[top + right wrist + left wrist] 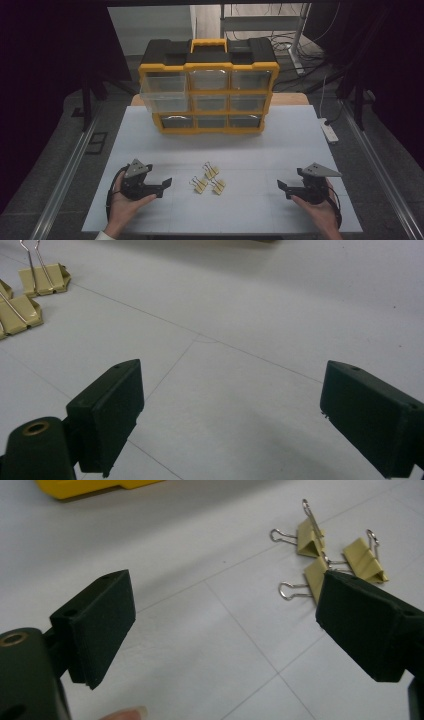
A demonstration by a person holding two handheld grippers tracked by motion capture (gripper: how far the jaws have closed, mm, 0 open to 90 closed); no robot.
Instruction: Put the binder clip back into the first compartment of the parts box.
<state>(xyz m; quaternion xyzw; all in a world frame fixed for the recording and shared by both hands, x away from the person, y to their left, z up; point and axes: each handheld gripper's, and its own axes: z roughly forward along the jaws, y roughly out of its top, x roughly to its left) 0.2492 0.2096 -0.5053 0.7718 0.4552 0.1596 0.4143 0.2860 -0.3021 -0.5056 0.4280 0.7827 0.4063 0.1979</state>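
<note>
Both hands rested near the front edge of the white table (150,150), each holding a black gripper aimed inward toward the middle. On the person's left, the left gripper (165,183) had its jaws spread wide with nothing between them; in the left gripper view a fingertip (122,713) showed at the bottom edge below the gap. On the other side, the right gripper (282,188) was likewise wide and empty, its jaws framing bare table surface in the right gripper view.

Three yellow binder clips (208,178) lay in a loose cluster between the two grippers, somewhat closer to the left one and apart from both. From the left gripper view the clips sat ahead and to the right, one partly hidden behind the right-hand jaw. From the right gripper view they lay far off to the upper left.

Behind them, toward the back of the table, stood a yellow and black drawer organiser (210,92), its upper left drawer (162,91) pulled out
</note>
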